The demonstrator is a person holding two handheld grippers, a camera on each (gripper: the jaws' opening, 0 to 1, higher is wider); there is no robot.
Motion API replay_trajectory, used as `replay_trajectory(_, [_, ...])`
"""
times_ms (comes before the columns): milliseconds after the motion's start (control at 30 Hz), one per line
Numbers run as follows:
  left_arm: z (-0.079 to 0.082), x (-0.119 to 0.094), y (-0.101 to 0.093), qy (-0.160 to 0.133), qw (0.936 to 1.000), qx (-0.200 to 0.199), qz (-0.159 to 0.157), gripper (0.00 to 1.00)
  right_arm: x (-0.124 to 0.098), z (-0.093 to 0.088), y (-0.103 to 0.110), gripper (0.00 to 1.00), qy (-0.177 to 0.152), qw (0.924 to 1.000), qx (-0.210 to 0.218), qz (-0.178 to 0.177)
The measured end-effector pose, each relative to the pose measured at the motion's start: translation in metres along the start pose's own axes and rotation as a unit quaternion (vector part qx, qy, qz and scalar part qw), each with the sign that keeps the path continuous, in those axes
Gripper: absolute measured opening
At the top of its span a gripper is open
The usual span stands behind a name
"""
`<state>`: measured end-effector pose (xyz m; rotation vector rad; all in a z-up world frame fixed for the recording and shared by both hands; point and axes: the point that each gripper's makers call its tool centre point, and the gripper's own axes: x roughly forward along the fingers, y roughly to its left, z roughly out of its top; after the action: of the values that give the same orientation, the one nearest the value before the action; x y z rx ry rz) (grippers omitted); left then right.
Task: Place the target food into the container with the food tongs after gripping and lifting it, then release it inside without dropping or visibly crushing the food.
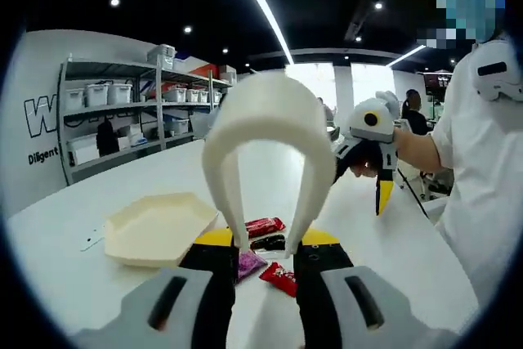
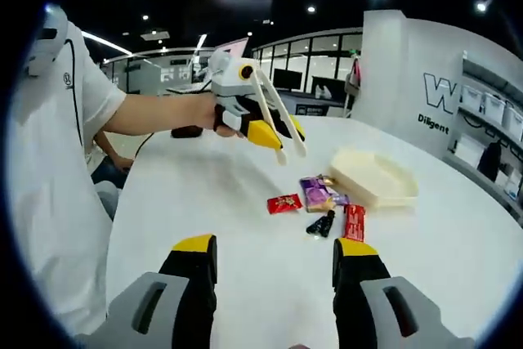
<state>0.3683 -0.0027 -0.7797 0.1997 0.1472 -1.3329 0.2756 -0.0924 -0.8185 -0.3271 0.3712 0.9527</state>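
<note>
Early stage, by the look of it: nothing in the container yet, no food lifted.

In the left gripper view, left gripper (image 1: 265, 257) at bottom centre, clamped on the food tongs (image 1: 268, 140), whose white arch rises through the middle of the frame, its two arms running down between the yellow-tipped fingers (image 1: 214, 239). Tong tips parted and holding nothing, hovering over the snack packets on the white tabletop (image 1: 98, 284). Just behind the tips: a red packet (image 1: 265, 225) and a small dark packet (image 1: 268, 242); nearer the camera, a purple packet (image 1: 249, 264) and a second red packet (image 1: 280, 277). Which one counts as the target food: cannot say. Cream tray-like container (image 1: 157, 226) at lower left of that frame, beside the packets and apart from them, its inside bare.

In the right gripper view, right gripper (image 2: 276, 261) at the bottom, fingers (image 2: 193, 261) spread wide with only tabletop between them, grasping nothing. Same cluster of packets in mid-frame, all lying flat and near one another, the container at centre right just beyond them. Left gripper with the tongs in the upper middle of that frame, raised off the tabletop in a person's hand (image 2: 209, 110), tips pointing down toward the packets but clear of them.

Left to do, judged from this: lower the tongs, close on one packet gently, lift, carry across to the container, release inside.
</note>
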Motion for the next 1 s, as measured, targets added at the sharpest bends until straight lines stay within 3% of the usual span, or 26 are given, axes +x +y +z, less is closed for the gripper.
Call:
replay_trajectory(233, [-0.005, 0.008, 0.003, 0.023, 0.9987, 0.032, -0.032, 0.24, -0.002, 0.0, -0.003, 0.54, 0.003, 1.0, 0.0, -0.003])
replay_trajectory(1000, [-0.023, 0.029, 0.022, 0.093, 0.9886, 0.074, -0.093, 0.24, -0.003, -0.007, -0.011, 0.53, 0.01, 0.9999, 0.006, -0.005])
